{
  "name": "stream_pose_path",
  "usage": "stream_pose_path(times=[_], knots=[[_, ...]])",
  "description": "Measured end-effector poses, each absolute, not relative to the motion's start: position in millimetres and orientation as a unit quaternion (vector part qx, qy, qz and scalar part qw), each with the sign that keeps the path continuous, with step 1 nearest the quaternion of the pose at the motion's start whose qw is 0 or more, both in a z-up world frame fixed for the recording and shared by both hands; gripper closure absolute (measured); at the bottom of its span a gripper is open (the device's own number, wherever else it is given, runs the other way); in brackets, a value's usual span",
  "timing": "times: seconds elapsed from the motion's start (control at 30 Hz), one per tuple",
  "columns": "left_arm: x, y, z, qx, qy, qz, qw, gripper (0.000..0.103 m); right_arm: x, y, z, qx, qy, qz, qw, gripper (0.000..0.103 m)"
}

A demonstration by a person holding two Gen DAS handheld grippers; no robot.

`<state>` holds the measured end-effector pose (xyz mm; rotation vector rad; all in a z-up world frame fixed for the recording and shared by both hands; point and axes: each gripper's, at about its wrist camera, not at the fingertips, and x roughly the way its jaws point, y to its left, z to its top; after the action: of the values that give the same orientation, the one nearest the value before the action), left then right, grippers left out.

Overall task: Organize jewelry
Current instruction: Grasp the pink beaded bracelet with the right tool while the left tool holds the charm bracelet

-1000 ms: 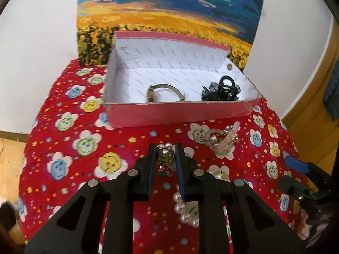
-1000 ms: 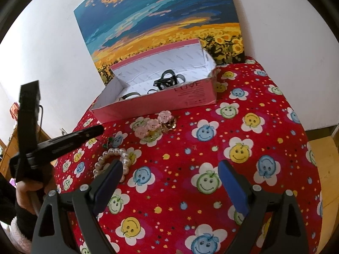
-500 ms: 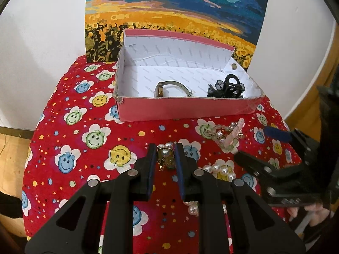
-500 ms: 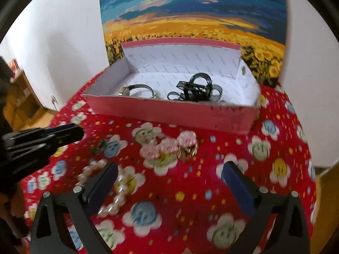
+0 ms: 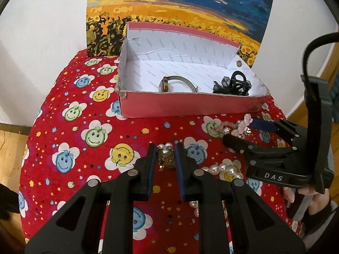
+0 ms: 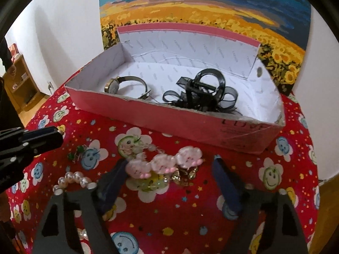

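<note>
We've got the left tool (image 5: 163, 158) clamped on a small gold-and-pearl earring (image 5: 164, 156). The right tool (image 6: 169, 176) is closing around the pink flower hair clip (image 6: 163, 164) at 6 o'clock of the pink cardboard box (image 6: 190, 124); we'd pinch its middle, clear of the gold bits.

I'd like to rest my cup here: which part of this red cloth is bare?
The cloth left of the pearl earring, in front of the pink box, is bare. It is crowded toward the right, around the pink hair clip and pearl bracelet.
</note>
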<state>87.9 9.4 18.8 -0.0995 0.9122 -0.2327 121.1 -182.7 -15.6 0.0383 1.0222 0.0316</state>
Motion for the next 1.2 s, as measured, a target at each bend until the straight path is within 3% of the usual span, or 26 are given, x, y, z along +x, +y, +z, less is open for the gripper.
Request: stream_pose_path(times=[0.03, 0.13, 0.17, 0.2, 0.43, 0.53, 0.63, 1.2], knots=[[88, 9, 19, -0.048, 0.44, -0.112, 0.89, 0.087, 121, -182, -15, 0.019, 0.486, 0.018, 0.874, 0.034], [88, 9, 20, -0.048, 0.439, -0.113, 0.89, 0.087, 118, -182, -13, 0.018, 0.482, 0.018, 0.876, 0.036], [87, 8, 20, -0.048, 0.438, -0.113, 0.89, 0.087, 117, -182, -12, 0.02, 0.48, 0.018, 0.877, 0.049], [87, 8, 21, -0.048, 0.438, -0.114, 0.89, 0.087, 115, -182, -11, 0.023, 0.478, 0.02, 0.878, 0.053], [81, 6, 29, -0.047, 0.432, -0.117, 0.893, 0.087, 102, -188, 1, 0.049, 0.464, 0.017, 0.884, 0.062], [77, 4, 33, -0.048, 0.43, -0.119, 0.894, 0.087, 100, -192, 1, 0.065, 0.468, 0.017, 0.881, 0.061], [73, 3, 34, -0.048, 0.43, -0.121, 0.894, 0.087, 101, -199, 0, 0.084, 0.471, 0.004, 0.878, 0.042], [69, 5, 33, -0.047, 0.433, -0.121, 0.892, 0.087, 129, -214, -12, 0.185, 0.499, -0.03, 0.846, 0.042]])
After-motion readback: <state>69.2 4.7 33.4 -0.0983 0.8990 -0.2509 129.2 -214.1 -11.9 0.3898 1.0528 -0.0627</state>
